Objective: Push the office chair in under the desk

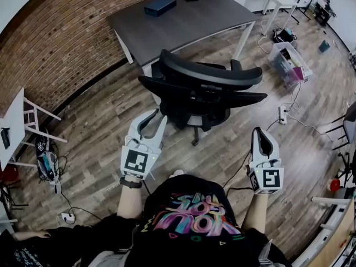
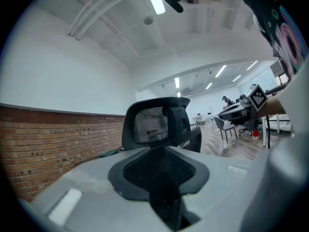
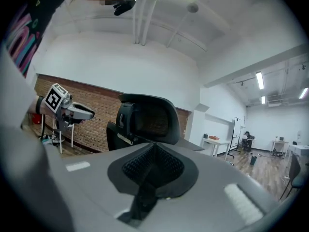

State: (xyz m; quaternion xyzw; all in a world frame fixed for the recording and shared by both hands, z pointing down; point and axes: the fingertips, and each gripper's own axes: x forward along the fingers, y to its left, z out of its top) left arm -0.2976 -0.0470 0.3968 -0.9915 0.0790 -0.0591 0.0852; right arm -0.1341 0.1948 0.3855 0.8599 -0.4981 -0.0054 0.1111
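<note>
Left gripper (image 1: 157,118), jaws slightly apart on nothing, and right gripper (image 1: 260,131), jaws together and empty, are pointing forward as a person is lining up behind the office chair (image 1: 203,88). Both are being held roughly level and spread toward the backrest's two sides, apparently so that a push goes in square toward the desk (image 1: 183,21). The chair is standing just ahead of both grippers, untouched, with its back to the person. It is sitting out on the wood floor (image 1: 100,149), not yet under the desk.
</note>
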